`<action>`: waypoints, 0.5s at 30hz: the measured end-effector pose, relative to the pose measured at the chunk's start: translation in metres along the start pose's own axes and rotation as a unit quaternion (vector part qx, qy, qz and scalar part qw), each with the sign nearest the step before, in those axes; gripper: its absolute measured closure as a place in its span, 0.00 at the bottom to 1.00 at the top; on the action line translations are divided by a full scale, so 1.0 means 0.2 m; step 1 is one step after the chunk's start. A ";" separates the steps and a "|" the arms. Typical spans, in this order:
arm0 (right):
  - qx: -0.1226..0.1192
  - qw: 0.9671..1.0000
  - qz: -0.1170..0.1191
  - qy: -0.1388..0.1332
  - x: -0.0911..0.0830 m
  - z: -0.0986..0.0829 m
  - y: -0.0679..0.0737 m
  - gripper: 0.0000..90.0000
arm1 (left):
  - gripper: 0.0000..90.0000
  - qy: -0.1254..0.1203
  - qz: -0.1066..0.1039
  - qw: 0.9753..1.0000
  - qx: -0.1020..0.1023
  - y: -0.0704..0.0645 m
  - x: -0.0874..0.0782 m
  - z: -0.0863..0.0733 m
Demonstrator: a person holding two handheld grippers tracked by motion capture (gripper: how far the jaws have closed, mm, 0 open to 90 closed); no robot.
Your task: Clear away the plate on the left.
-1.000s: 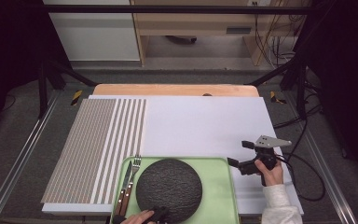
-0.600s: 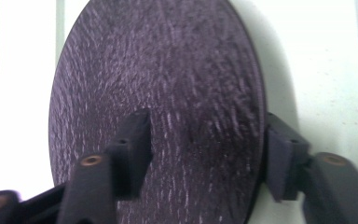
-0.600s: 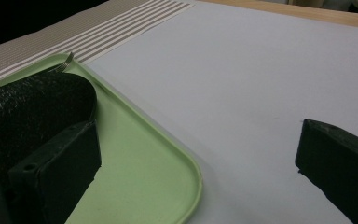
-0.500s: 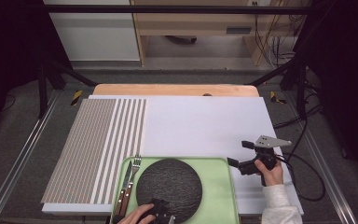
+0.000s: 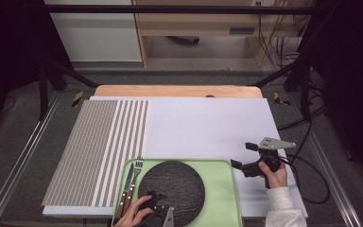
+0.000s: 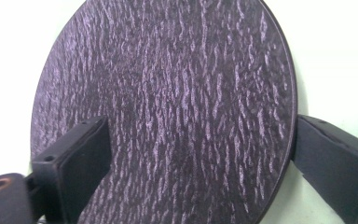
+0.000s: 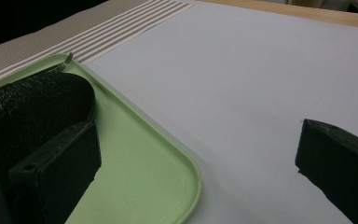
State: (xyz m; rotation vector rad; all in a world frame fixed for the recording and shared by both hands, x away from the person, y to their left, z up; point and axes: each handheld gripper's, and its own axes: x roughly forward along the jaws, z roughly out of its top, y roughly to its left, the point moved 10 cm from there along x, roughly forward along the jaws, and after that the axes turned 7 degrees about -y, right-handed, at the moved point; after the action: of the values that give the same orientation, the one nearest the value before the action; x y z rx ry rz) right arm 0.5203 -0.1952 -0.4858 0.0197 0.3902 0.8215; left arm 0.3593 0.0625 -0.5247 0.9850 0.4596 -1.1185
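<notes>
The left tool (image 5: pixel 157 208) has crept forward over the near rim of the black plate (image 5: pixel 171 191) in the last second; its jaws stand apart, seemingly straddling the rim, unclosed. The plate lies on the green tray (image 5: pixel 222 198) beside a fork (image 5: pixel 136 171). The right tool (image 5: pixel 246 165) waits open over the bench (image 5: pixel 208 123).

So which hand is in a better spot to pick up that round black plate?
The left. Its tool already sits at the near edge of the round black plate on the green tray, jaws open either side of it. The right tool hangs open over the white mat, beside the tray.
</notes>
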 end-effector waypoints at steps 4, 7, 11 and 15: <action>0.002 1.000 0.000 0.000 0.00 0.00 0.00 0.01 | 0.03 -0.022 -0.007 0.999 -0.041 0.03 -0.03 0.02; 0.002 1.000 -0.001 0.000 0.00 0.00 0.00 0.01 | 0.03 -0.029 -0.010 0.997 -0.065 0.07 -0.05 0.02; 0.002 1.000 0.000 -0.001 0.00 0.00 0.00 0.01 | 0.03 -0.048 -0.011 0.994 -0.102 0.13 -0.08 0.01; 0.002 1.000 -0.001 -0.001 0.00 0.00 0.00 0.01 | 0.03 -0.065 -0.007 0.988 -0.138 0.21 -0.11 -0.02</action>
State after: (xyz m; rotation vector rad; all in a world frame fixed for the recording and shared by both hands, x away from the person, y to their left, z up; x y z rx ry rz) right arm 0.5203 -0.1956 -0.4851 0.0241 0.3893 0.8191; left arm 0.3889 0.0806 -0.4929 0.6643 0.5007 -1.0906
